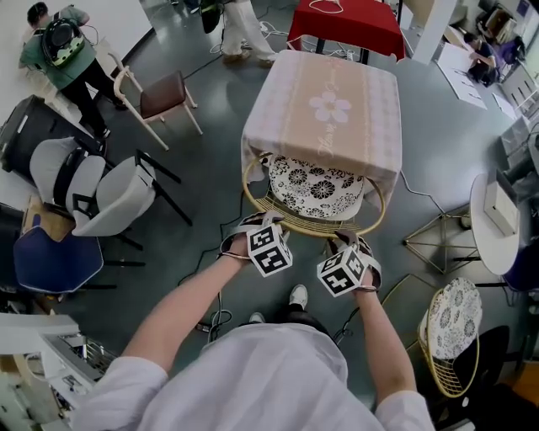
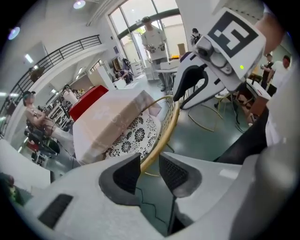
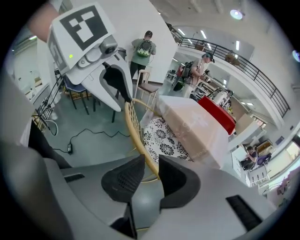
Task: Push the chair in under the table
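Note:
The wire chair, with a gold rim and a black-and-white flowered cushion, stands tucked under the table, which has a pink cloth with a flower print. Both grippers are at the chair's back rim. My left gripper is open; in the left gripper view the gold rim runs through the gap between the pads with room on either side. My right gripper is also open; in the right gripper view the rim passes between its pads, close to one of them.
A brown-seated chair and grey shell chairs stand at the left. A red-covered table is behind. A round white table and a second wire chair are at the right. A cable lies on the floor near my feet.

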A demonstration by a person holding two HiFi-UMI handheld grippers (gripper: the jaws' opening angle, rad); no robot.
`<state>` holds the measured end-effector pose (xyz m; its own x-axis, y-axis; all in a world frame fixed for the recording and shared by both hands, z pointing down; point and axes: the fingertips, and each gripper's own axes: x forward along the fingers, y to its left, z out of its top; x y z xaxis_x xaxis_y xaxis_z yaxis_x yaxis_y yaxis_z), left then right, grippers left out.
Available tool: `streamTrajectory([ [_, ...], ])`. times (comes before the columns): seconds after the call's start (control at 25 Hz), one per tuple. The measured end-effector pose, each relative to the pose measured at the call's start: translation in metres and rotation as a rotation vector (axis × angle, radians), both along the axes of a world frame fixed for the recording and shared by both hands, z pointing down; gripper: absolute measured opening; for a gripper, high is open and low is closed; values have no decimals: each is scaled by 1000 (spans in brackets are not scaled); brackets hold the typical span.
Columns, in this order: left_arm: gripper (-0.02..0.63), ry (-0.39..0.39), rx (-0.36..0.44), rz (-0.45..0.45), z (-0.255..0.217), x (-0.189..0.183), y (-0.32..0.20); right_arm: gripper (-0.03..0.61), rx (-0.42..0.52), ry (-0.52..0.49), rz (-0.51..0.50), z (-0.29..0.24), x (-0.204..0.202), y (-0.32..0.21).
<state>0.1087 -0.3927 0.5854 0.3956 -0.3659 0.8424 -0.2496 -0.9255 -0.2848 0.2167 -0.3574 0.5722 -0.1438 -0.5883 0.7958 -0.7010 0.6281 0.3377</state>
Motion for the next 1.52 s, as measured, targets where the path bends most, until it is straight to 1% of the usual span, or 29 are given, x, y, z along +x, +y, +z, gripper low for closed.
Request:
streamTrajectory([
  [0.08, 124, 57, -16, -34, -7, 2, 4, 80, 22, -32, 40, -10, -7, 2],
  [0.2, 100, 134, -28, -77, -16, 4, 10, 70, 42, -110, 111, -23, -20, 6],
  [0.36, 77, 241, -50, -128, -34, 12, 15, 57, 78, -267, 229, -44, -31, 11],
  [0.48, 51, 322, -50, -162, -50, 18, 21, 46, 122, -367, 326, -61, -30, 15],
  [0.56, 37, 384, -68, -188, -59, 20, 26, 38, 145, -415, 386, -71, -28, 20],
  [0.68, 25, 465, -103, -221, -68, 23, 38, 31, 180, -466, 437, -83, -28, 28],
  [0.84, 11, 532, -88, -249, -82, 22, 50, 19, 219, -516, 478, -95, -33, 41],
  [0.92, 8, 565, -94, -276, -90, 21, 55, 10, 234, -545, 485, -102, -37, 45],
  [1.04, 6, 618, -103, -294, -105, 24, 64, 3, 255, -586, 497, -109, -38, 51],
  [1.24, 6, 693, -107, -340, -118, 25, 70, 3, 271, -609, 508, -114, -38, 55],
  [1.36, 6, 714, -113, -369, -119, 24, 69, 3, 270, -612, 510, -113, -39, 56],
  [1.52, 6, 711, -117, -383, -118, 23, 70, 3, 269, -615, 502, -114, -40, 56],
])
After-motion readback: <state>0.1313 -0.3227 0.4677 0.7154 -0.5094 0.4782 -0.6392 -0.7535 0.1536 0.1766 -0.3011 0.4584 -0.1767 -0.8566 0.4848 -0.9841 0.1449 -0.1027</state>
